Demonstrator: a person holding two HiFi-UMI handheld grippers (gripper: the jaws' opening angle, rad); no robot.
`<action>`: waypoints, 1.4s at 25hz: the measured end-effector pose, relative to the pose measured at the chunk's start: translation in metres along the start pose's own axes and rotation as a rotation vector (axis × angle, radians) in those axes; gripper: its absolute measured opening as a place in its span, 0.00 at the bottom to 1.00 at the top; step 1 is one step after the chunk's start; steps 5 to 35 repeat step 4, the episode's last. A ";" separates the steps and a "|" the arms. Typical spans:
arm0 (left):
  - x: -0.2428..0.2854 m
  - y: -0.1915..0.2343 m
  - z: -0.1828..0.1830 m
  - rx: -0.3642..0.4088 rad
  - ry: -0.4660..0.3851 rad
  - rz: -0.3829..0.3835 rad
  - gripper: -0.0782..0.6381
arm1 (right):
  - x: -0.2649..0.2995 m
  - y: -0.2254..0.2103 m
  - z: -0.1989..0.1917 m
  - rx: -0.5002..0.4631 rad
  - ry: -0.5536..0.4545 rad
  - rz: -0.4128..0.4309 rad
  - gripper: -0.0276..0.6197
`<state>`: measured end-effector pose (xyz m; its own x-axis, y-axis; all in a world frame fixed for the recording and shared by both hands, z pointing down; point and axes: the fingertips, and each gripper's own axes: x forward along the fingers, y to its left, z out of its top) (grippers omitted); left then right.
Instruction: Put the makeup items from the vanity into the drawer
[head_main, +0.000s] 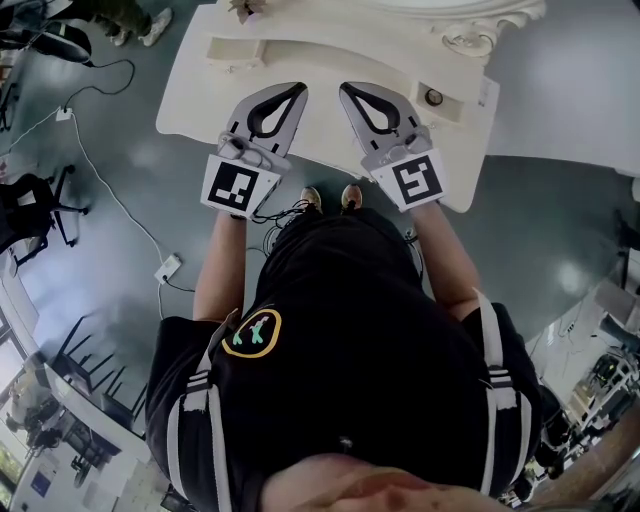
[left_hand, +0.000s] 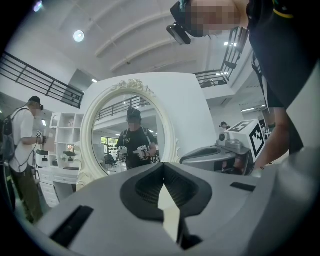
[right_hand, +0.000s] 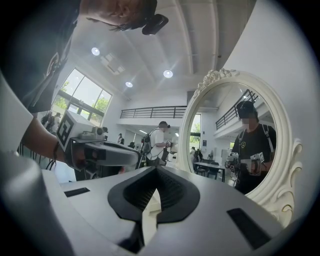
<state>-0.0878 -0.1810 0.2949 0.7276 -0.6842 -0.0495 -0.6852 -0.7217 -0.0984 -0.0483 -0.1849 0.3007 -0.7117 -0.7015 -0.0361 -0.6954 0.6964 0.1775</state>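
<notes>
In the head view I stand at a white vanity (head_main: 200, 95). Both grippers are held level above its top, side by side. The left gripper (head_main: 301, 88) is shut with nothing in it, jaw tips meeting. The right gripper (head_main: 344, 88) is shut and empty too. In the left gripper view the left gripper (left_hand: 163, 165) faces the oval mirror (left_hand: 127, 127), with the right gripper (left_hand: 220, 155) beside it. The right gripper view shows the right gripper (right_hand: 156, 169) closed before the mirror (right_hand: 235, 135). A small dark round item (head_main: 434, 97) sits at the vanity's right, and a clear item (head_main: 470, 42) behind it.
Cables and a power strip (head_main: 167, 268) lie on the grey floor at the left. An office chair (head_main: 30, 205) stands at the far left. Another person (left_hand: 22, 145) stands by white shelves (left_hand: 62, 150) left of the mirror. The vanity's front edge is just ahead of my feet.
</notes>
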 end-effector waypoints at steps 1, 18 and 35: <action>0.000 0.000 0.000 0.000 0.001 0.001 0.13 | 0.000 0.000 0.000 0.000 -0.003 -0.001 0.07; 0.000 0.001 -0.001 0.001 0.001 0.002 0.13 | 0.002 -0.001 0.000 -0.006 -0.009 -0.002 0.07; 0.000 0.001 -0.001 0.001 0.001 0.002 0.13 | 0.002 -0.001 0.000 -0.006 -0.009 -0.002 0.07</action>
